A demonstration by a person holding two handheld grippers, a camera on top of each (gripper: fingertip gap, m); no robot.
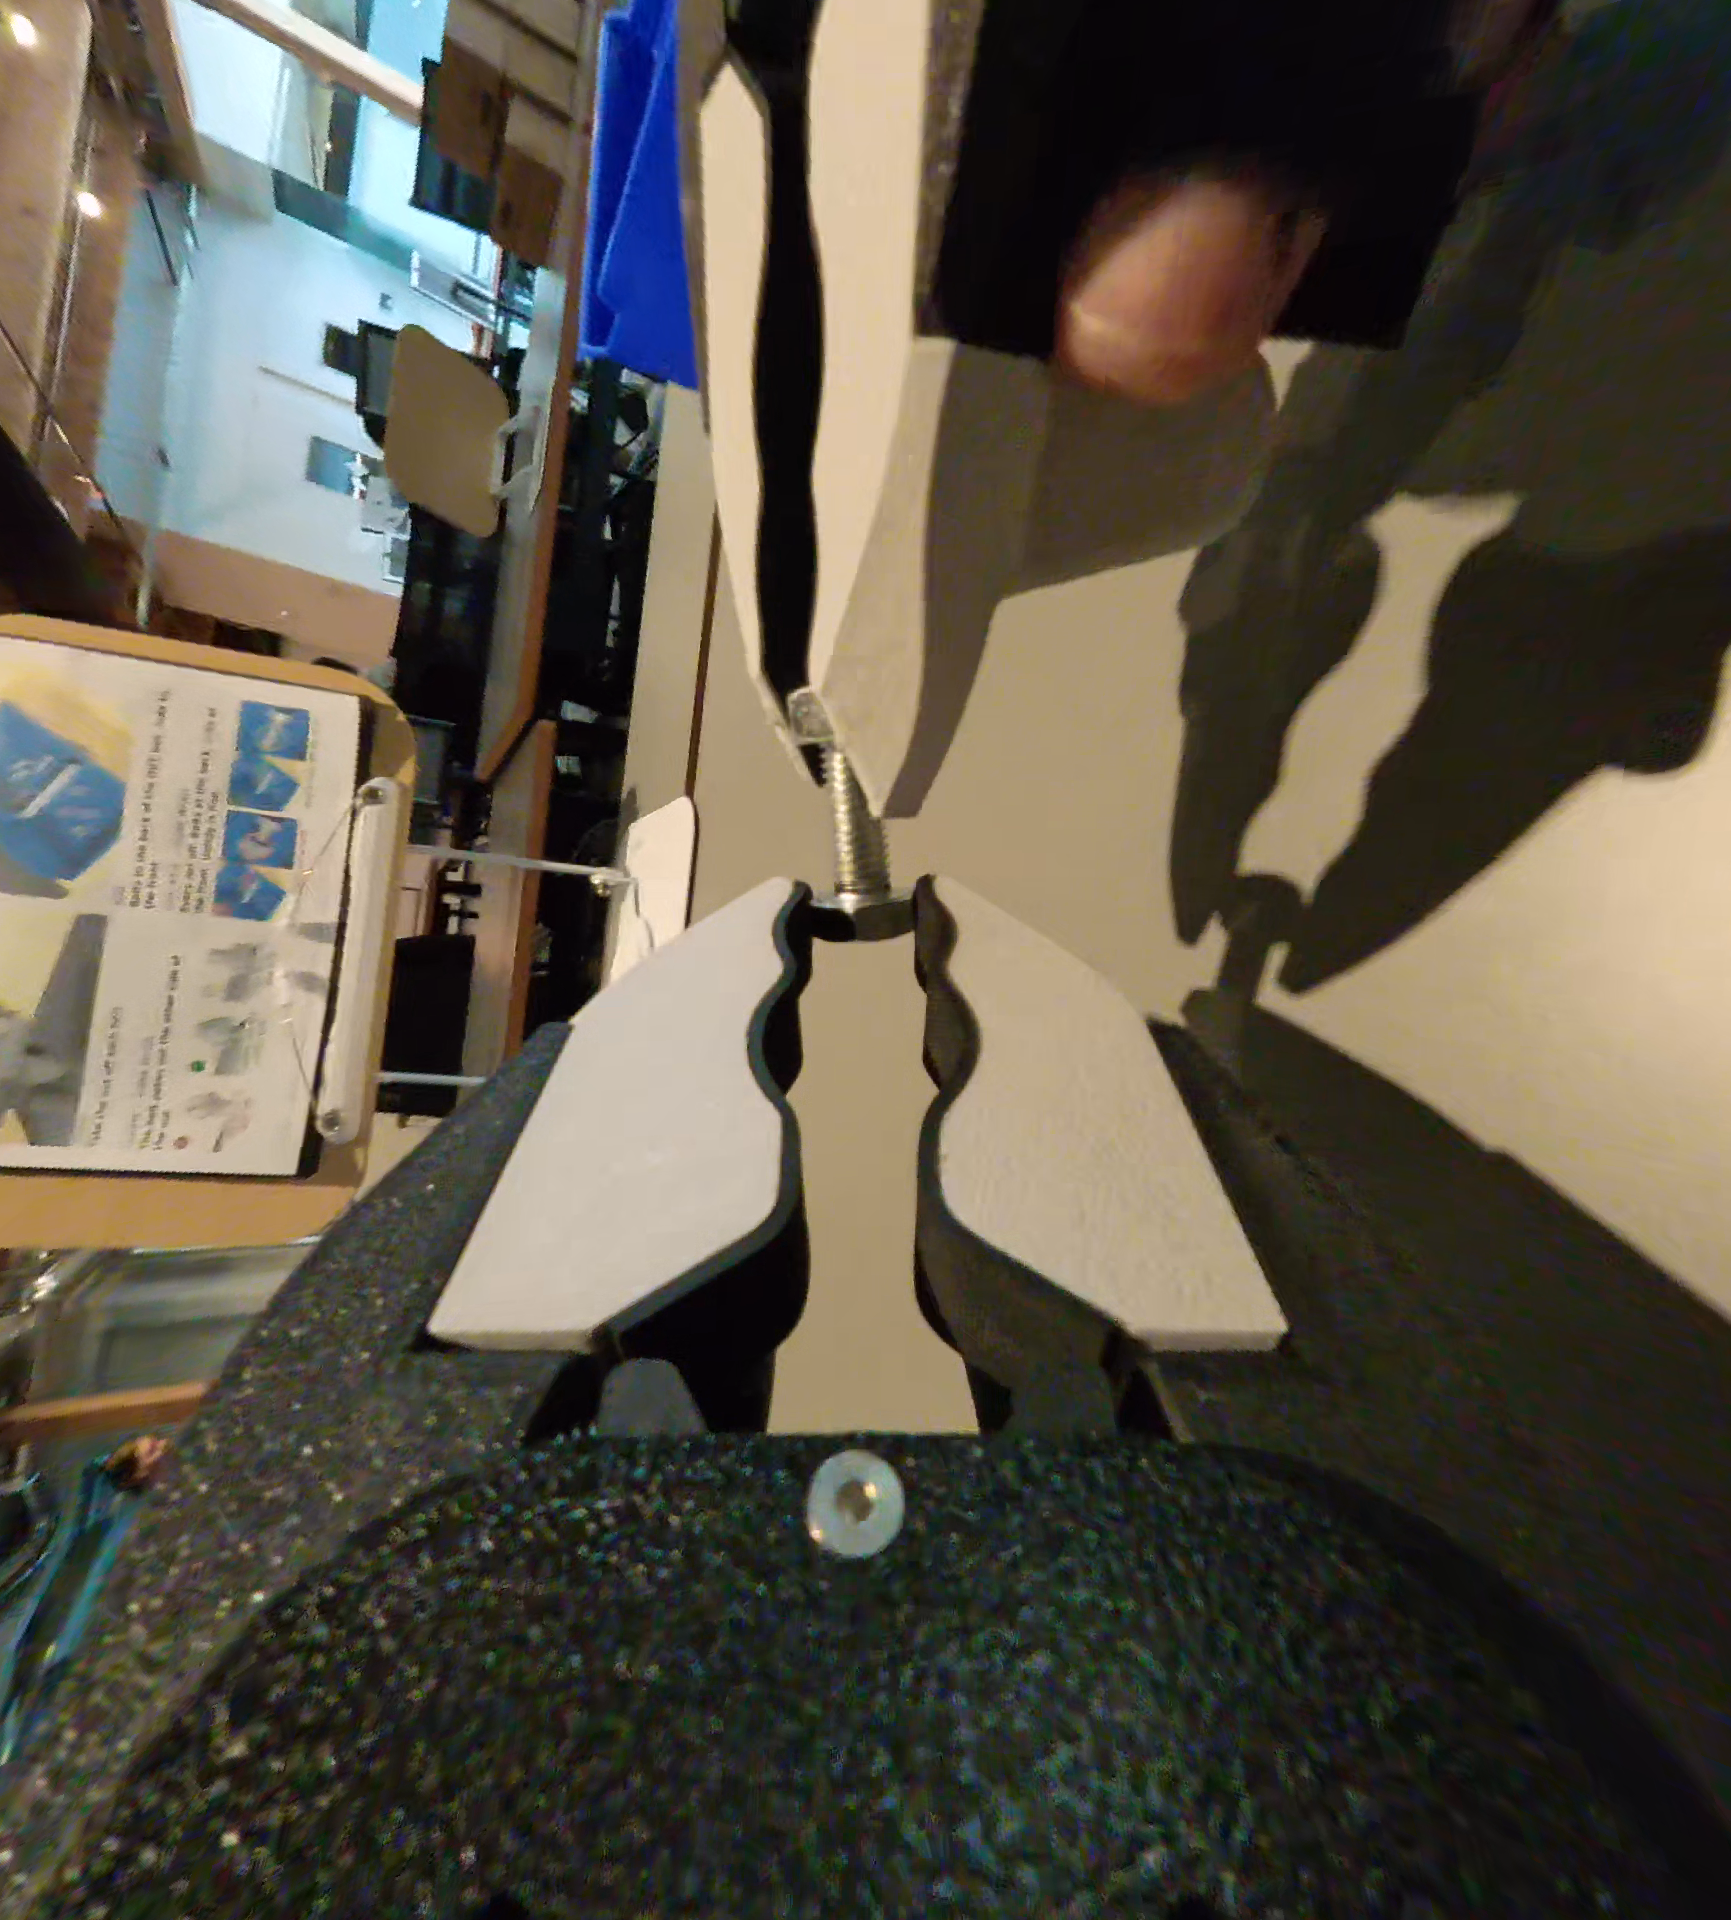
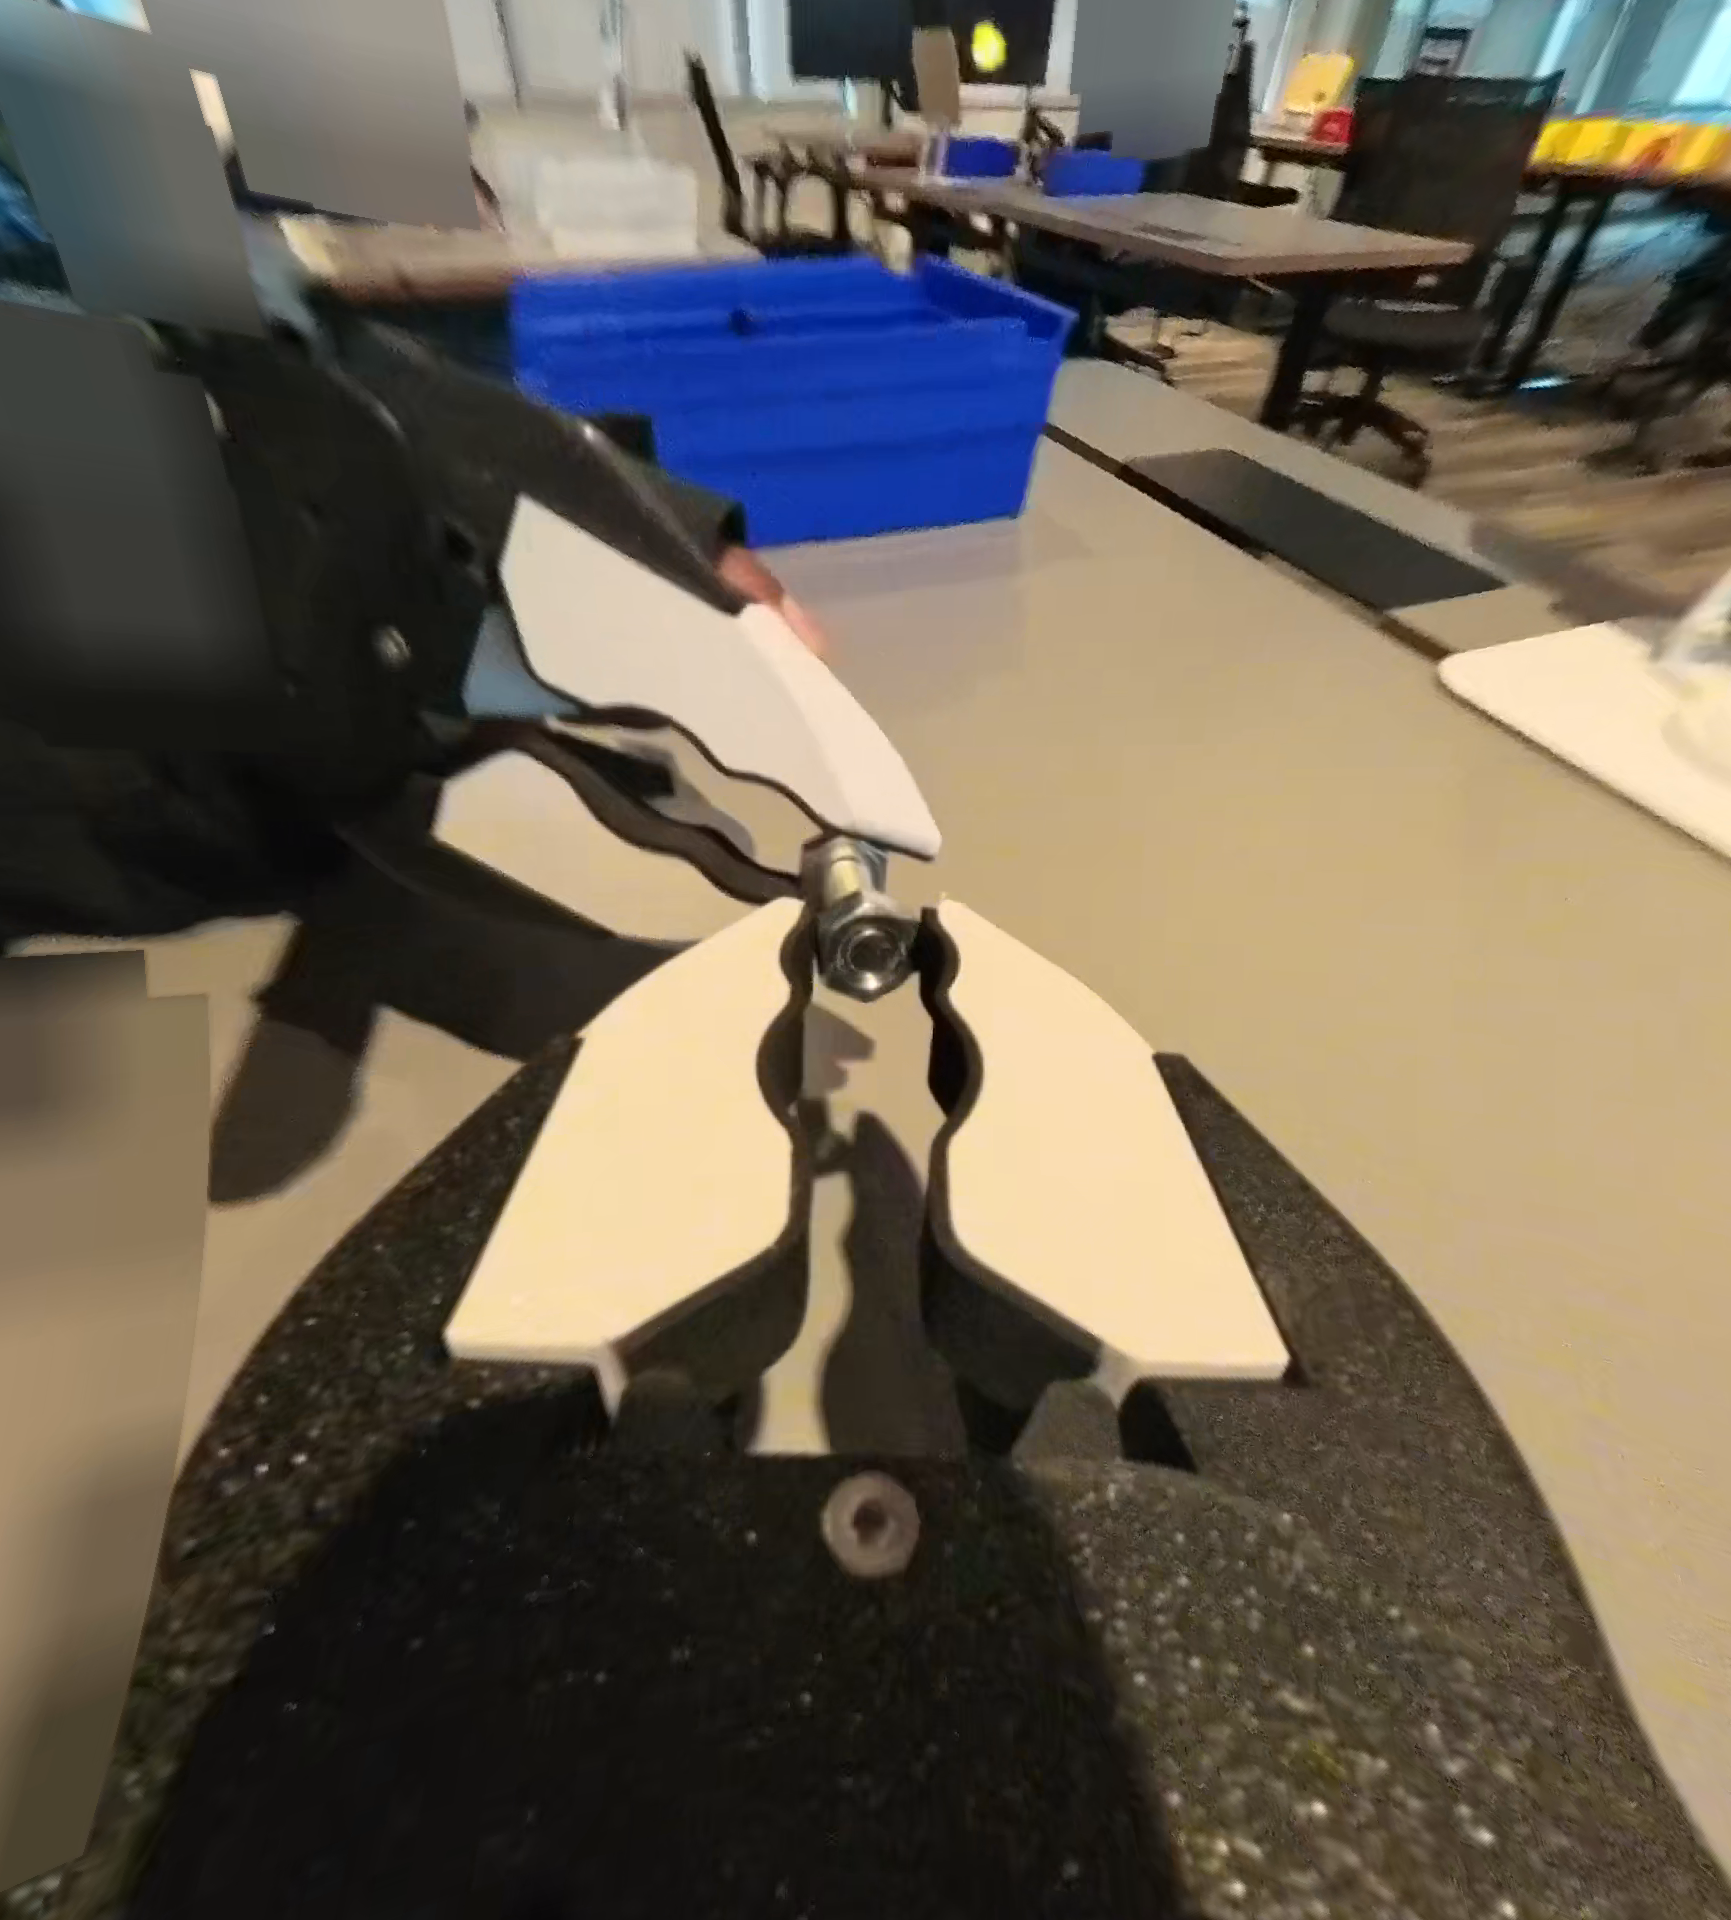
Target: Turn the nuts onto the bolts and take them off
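A silver bolt is held in the air between my two grippers above the grey table. My left gripper is shut on the bolt's hex head, and the threaded shaft points away from it. My right gripper is shut on the nut, which sits on the far end of the shaft. In the left wrist view the right gripper comes down from above, pinching the nut. In the right wrist view the left gripper reaches in from the left, gripping the bolt head.
A blue bin stands at the back of the table. A white lamp base sits at the right edge. A clipboard stand with an instruction sheet is on the left. A person's thumb shows on the right gripper. My left and right fingertips are right by each other.
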